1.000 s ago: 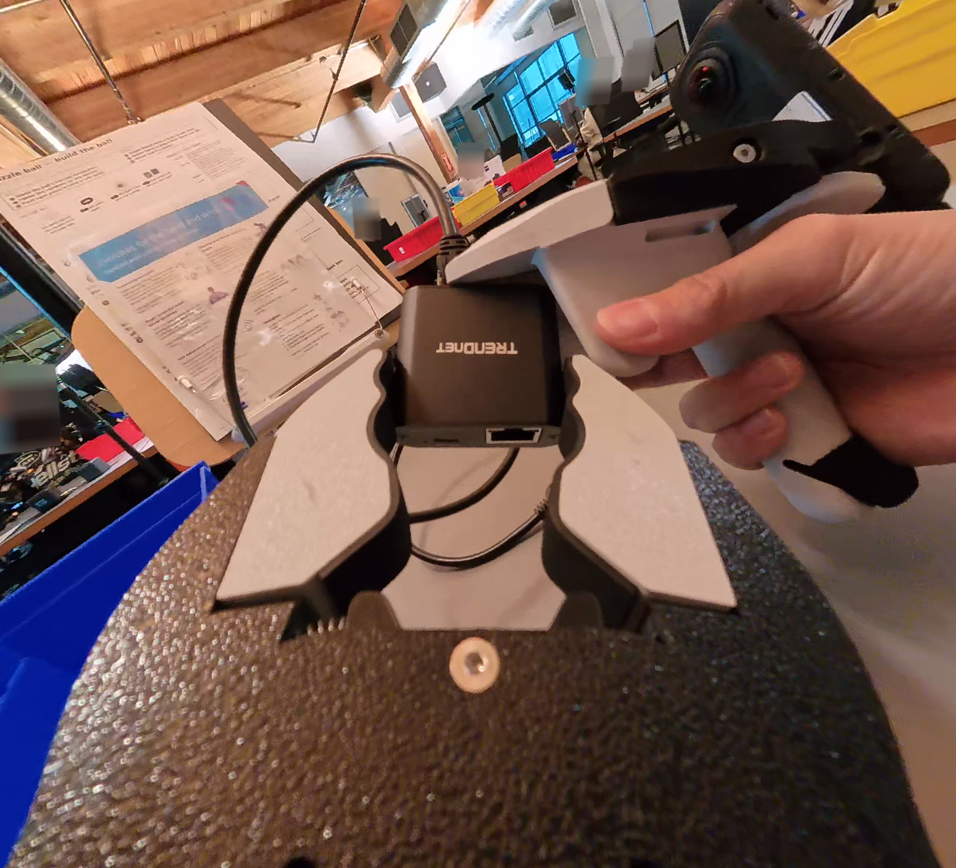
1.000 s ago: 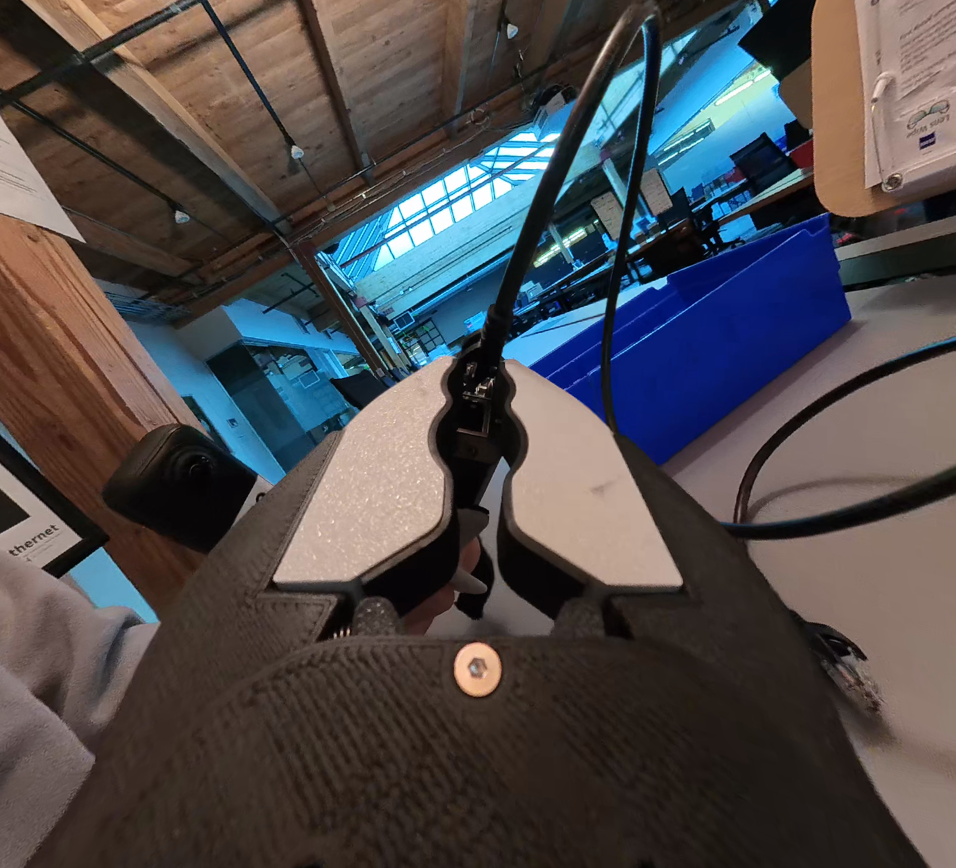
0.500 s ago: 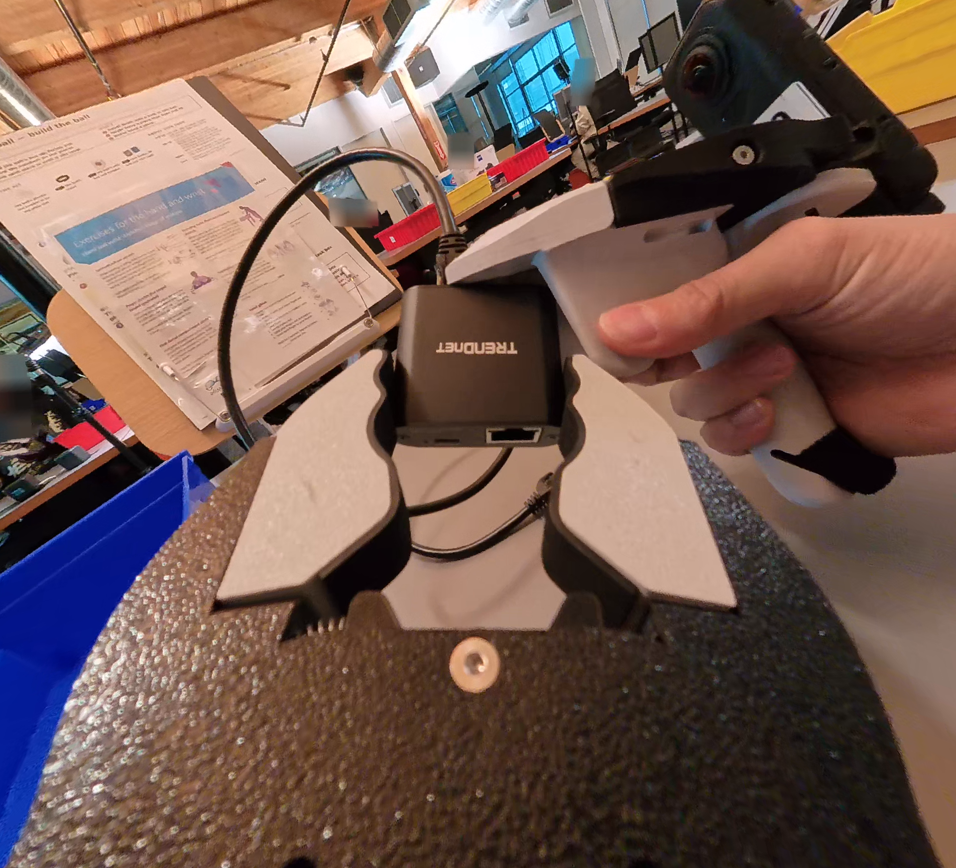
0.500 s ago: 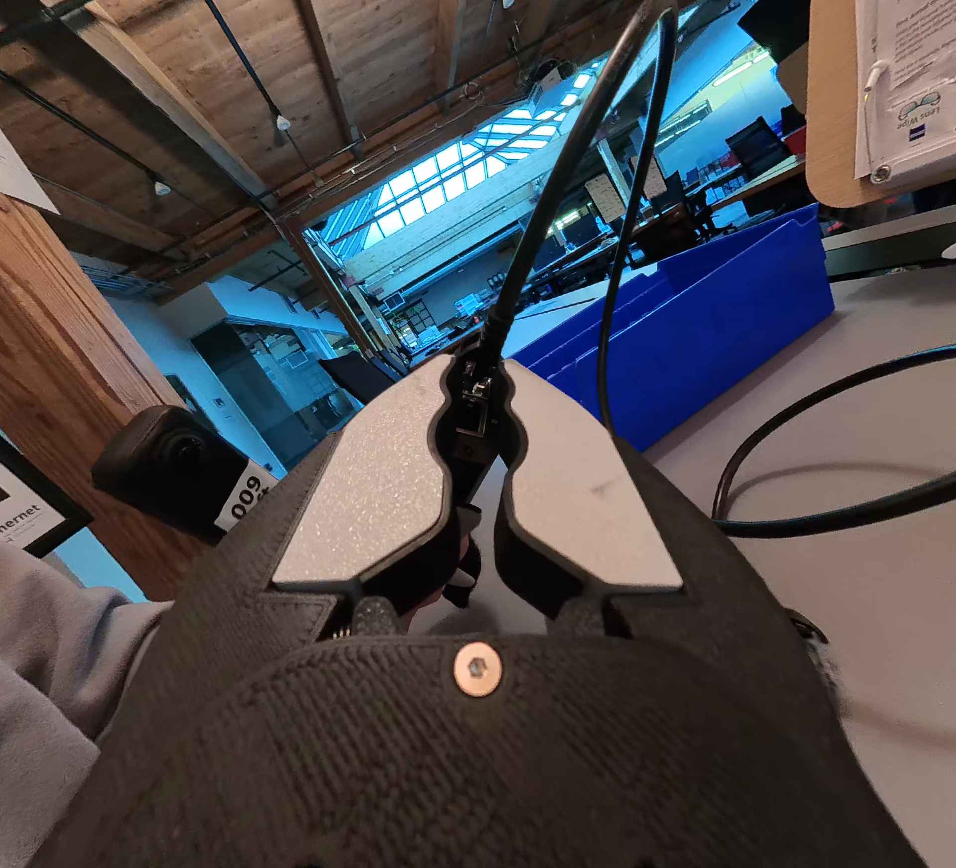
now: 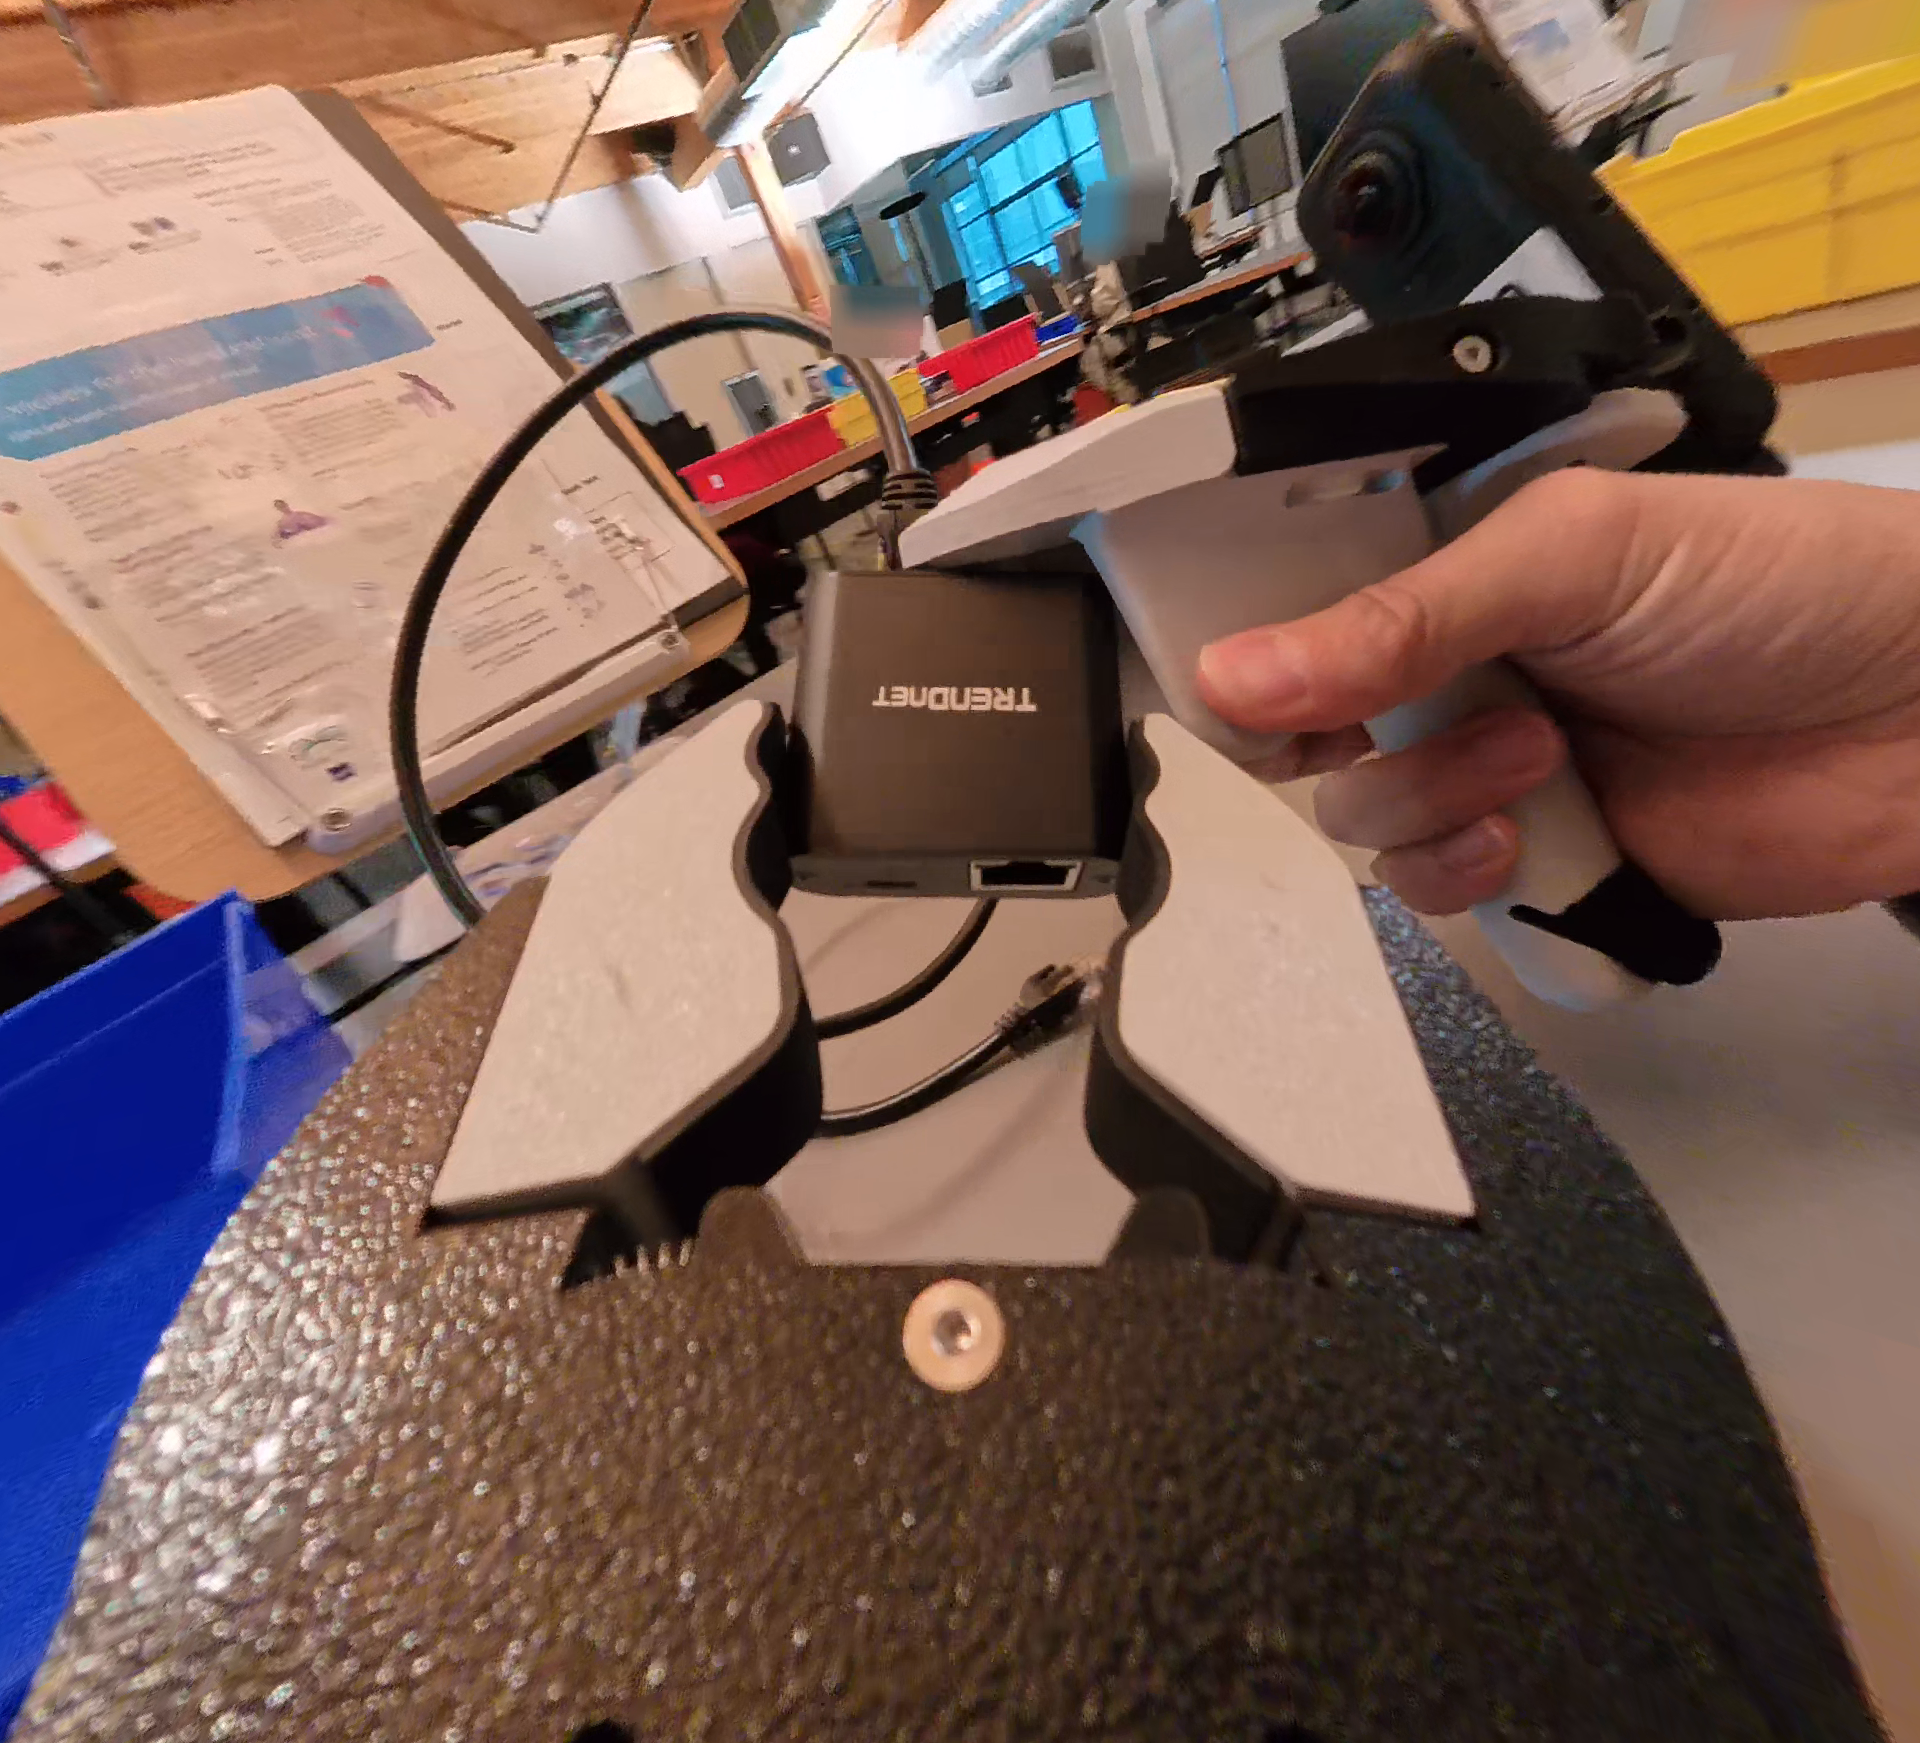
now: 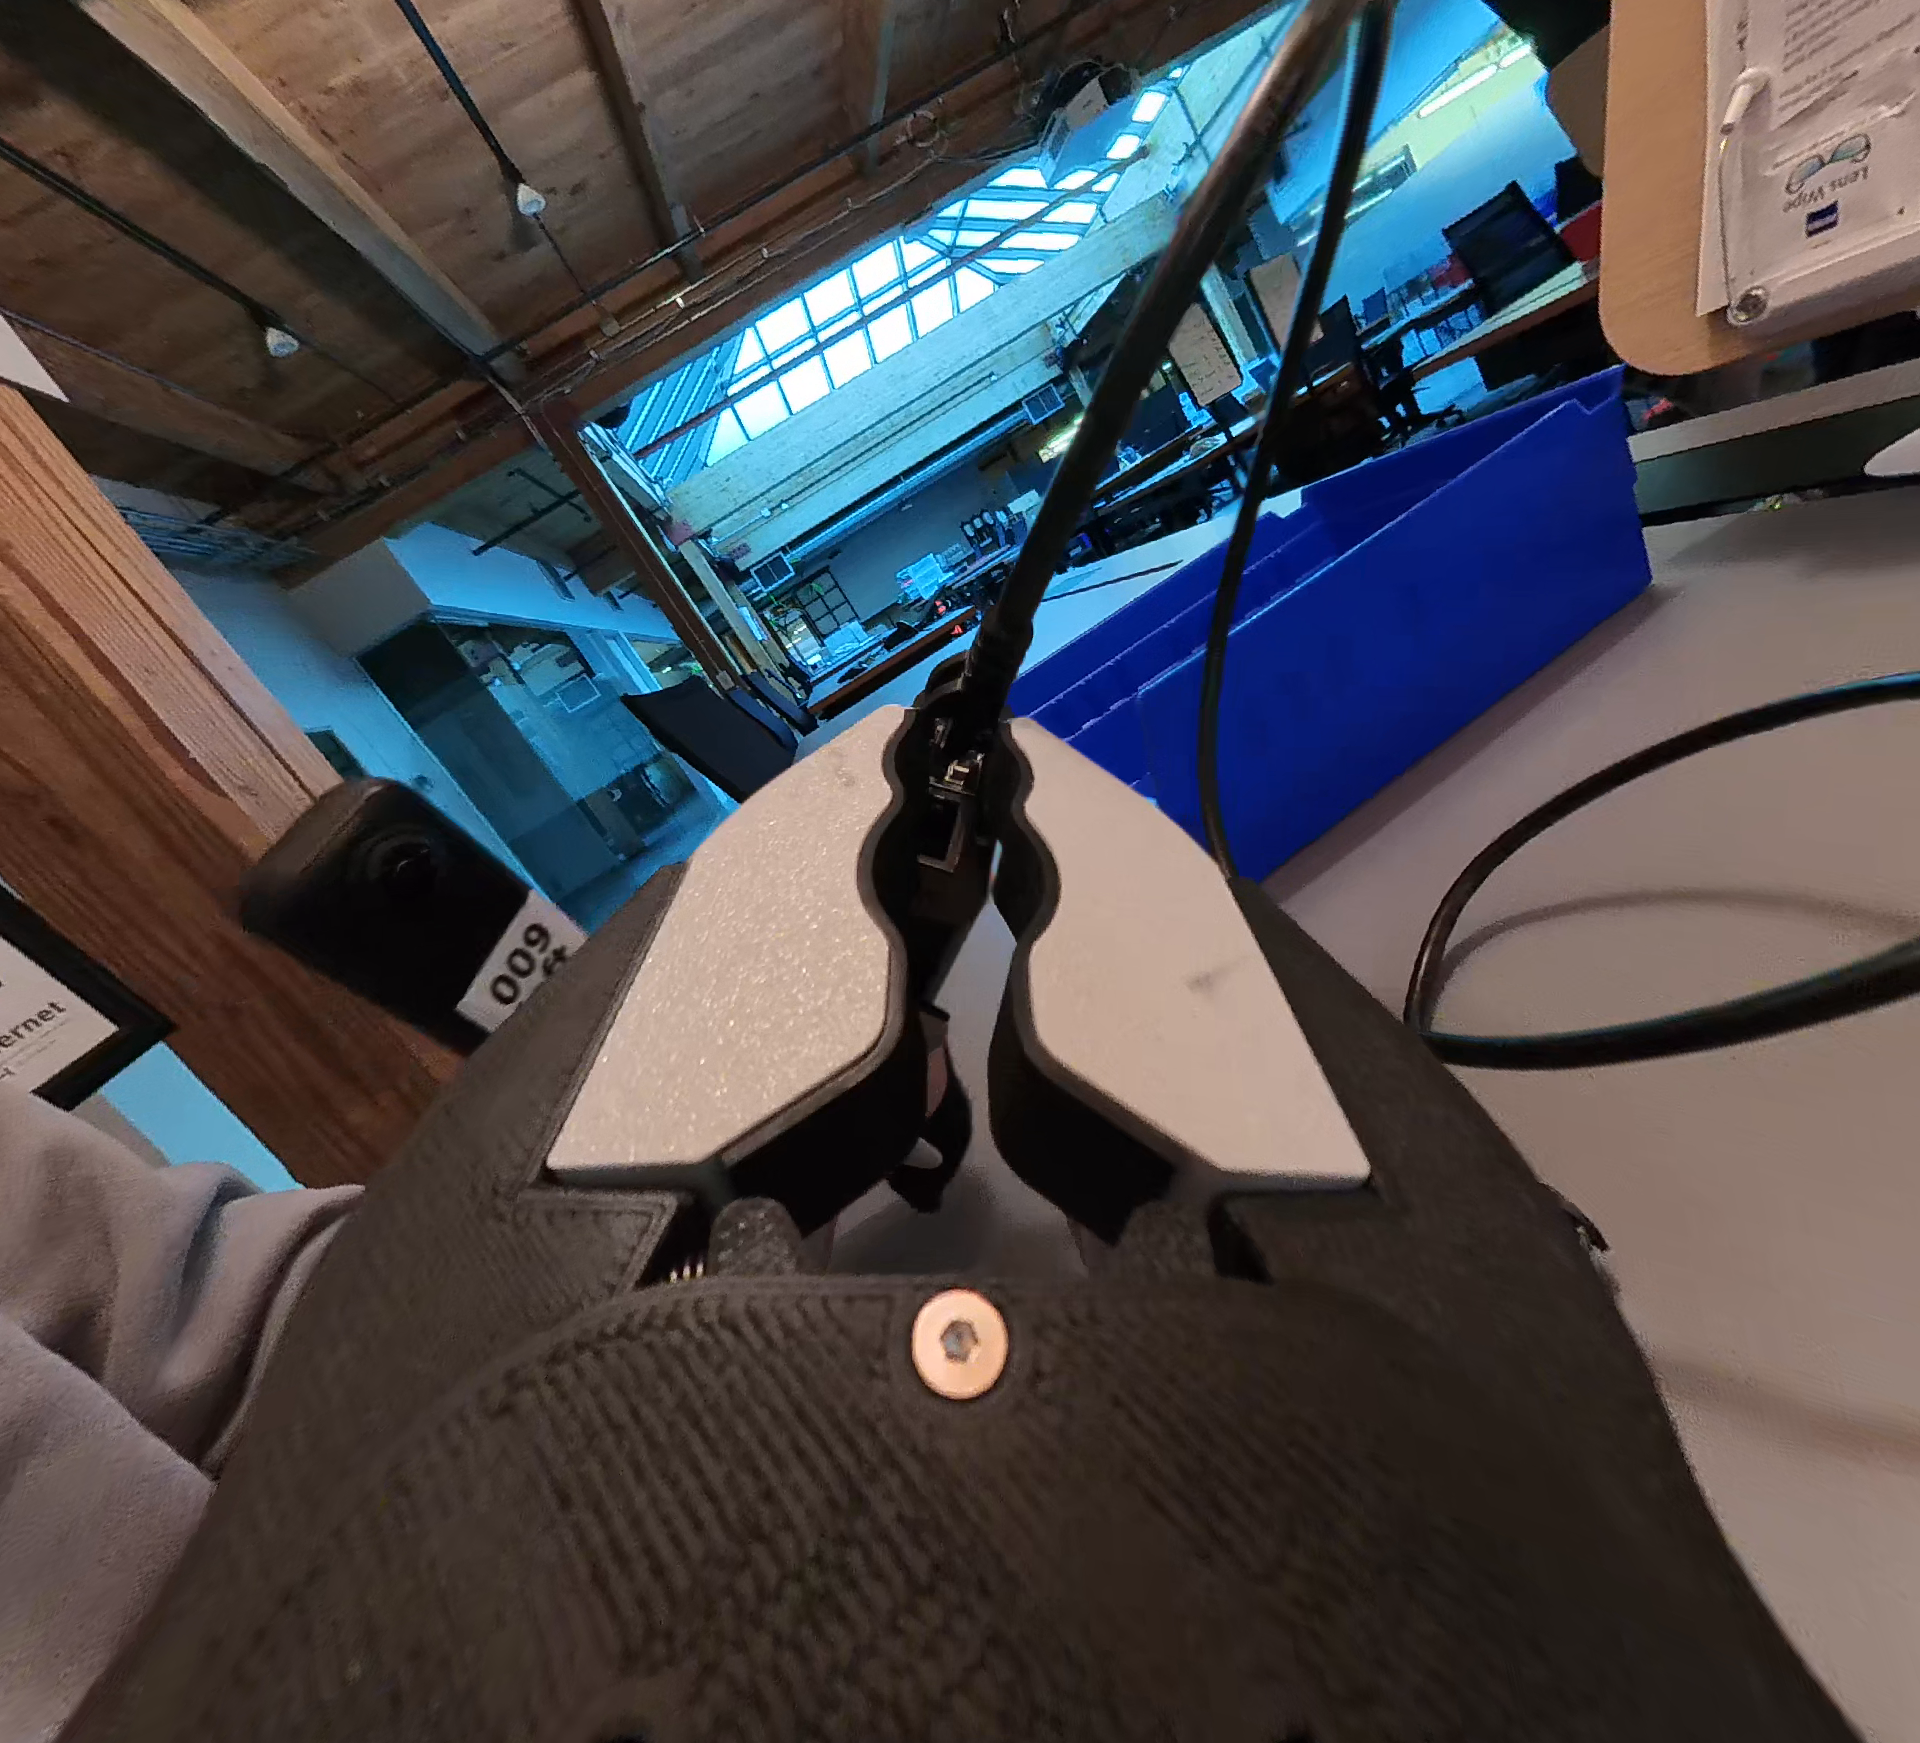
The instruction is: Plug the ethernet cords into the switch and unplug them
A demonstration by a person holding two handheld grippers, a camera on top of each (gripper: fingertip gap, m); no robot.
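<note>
My left gripper (image 5: 951, 732) is shut on the small black switch (image 5: 951, 758), held off the table with one empty port (image 5: 1023, 874) facing the camera. My right gripper (image 6: 956, 748) is shut on the plug (image 6: 951, 784) of a black ethernet cord (image 6: 1195, 239), right at the switch's far side. That cord (image 5: 499, 509) arcs up and to the left. I cannot tell whether the plug is seated. A second, loose ethernet plug (image 5: 1049, 992) lies on the table under the switch.
A person's hand (image 5: 1662, 654) grips the right gripper's handle. A blue bin (image 6: 1403, 613) stands on the grey table (image 6: 1714, 1278), and more black cord (image 6: 1662, 1049) loops there. A tilted board with printed sheets (image 5: 260, 446) stands behind. A wooden post (image 6: 114, 758) is on the left. Both grippers' tips are close together, under 4 cm apart.
Both grippers keep their holds. The pair has shifted slightly together, and the loose plug on the table has come into view between my left fingers.
</note>
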